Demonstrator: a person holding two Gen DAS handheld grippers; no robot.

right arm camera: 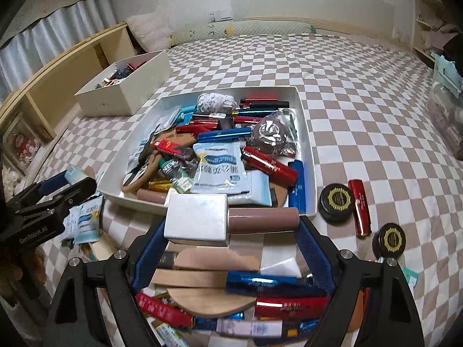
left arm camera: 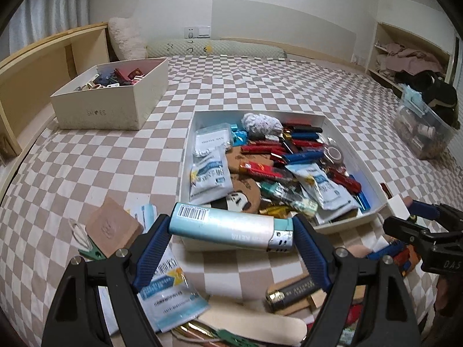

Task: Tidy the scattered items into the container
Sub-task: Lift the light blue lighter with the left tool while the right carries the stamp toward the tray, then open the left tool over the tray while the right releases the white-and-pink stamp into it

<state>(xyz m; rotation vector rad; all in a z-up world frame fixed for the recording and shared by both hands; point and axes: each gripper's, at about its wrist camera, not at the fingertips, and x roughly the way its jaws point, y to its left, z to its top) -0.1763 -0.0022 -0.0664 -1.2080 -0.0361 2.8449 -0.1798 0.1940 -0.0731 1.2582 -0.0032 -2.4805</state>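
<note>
My left gripper [left arm camera: 231,231] is shut on a light blue lighter [left arm camera: 225,225], held crosswise just short of the white tray's near rim [left arm camera: 344,227]. That tray [right arm camera: 309,150] is heaped with lighters, sachets and cork discs. My right gripper [right arm camera: 231,225] is shut on a white block with a brown cylinder [right arm camera: 231,219], also near the tray's front edge. Each gripper shows in the other's view: the right gripper [left arm camera: 416,219] at the right edge, the left gripper [right arm camera: 58,185] at the left edge. Loose lighters, sachets and wooden pieces [right arm camera: 208,286] lie on the checked bedspread under both grippers.
A cream shoe box [left arm camera: 101,110] with small items stands at the back left. Two black round tins [right arm camera: 337,201] and a red lighter [right arm camera: 360,208] lie right of the tray. A clear storage bin [left arm camera: 425,127] sits at the far right. Wooden shelving borders the bed's left side.
</note>
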